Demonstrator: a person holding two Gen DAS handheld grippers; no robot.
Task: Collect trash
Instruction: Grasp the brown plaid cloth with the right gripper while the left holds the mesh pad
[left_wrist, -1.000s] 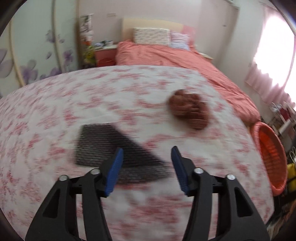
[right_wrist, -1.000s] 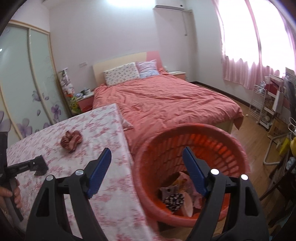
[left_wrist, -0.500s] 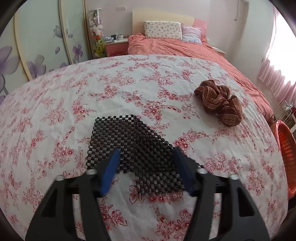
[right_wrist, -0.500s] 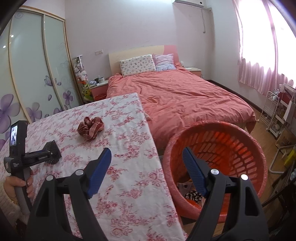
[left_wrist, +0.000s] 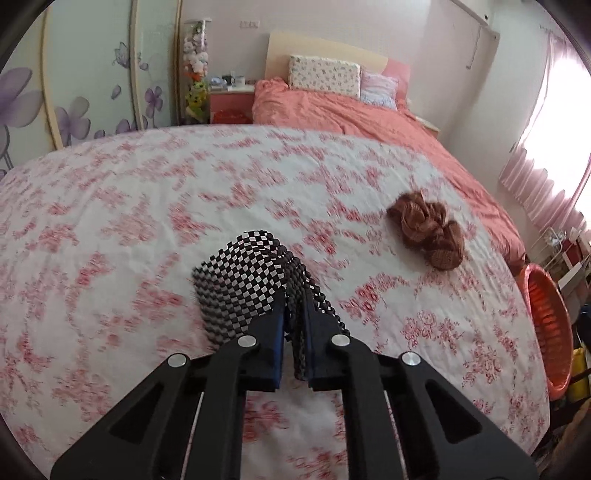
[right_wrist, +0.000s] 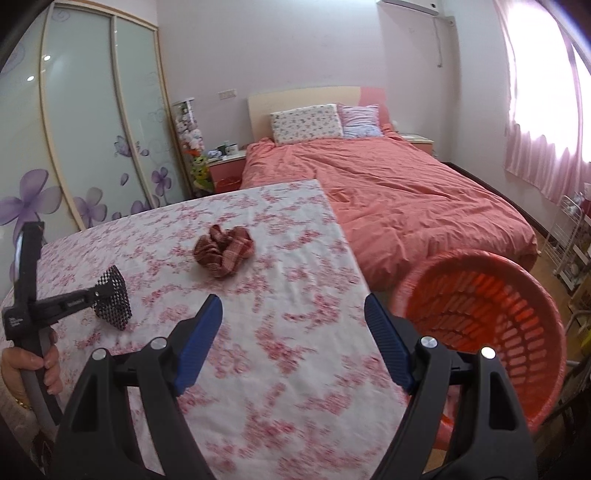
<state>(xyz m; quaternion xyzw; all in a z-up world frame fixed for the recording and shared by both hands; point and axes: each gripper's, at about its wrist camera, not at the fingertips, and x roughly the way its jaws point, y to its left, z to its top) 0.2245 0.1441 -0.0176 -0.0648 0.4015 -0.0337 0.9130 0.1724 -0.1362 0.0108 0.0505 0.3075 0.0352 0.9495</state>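
The basket (right_wrist: 480, 314) stands beside the counter (right_wrist: 288, 295); its contents are hidden. My left hand-held gripper (left_wrist: 293, 325) has just been closing and now pinches the mesh (left_wrist: 251, 280), bunched and sticking up over the counter. My right hand-held gripper (right_wrist: 293, 328) gapes, empty. The scrunchie (right_wrist: 223, 251) lies farther back.

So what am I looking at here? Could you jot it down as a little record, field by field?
Place: bedroom, table with pink floral cloth
Left tool: jaws have just closed, pinching the black mesh grip mat, bunched between them
Right tool: open, empty, above the cloth
Left on the table: brown checked fabric scrunchie
Bin: orange plastic slotted basket, on the floor beside the table
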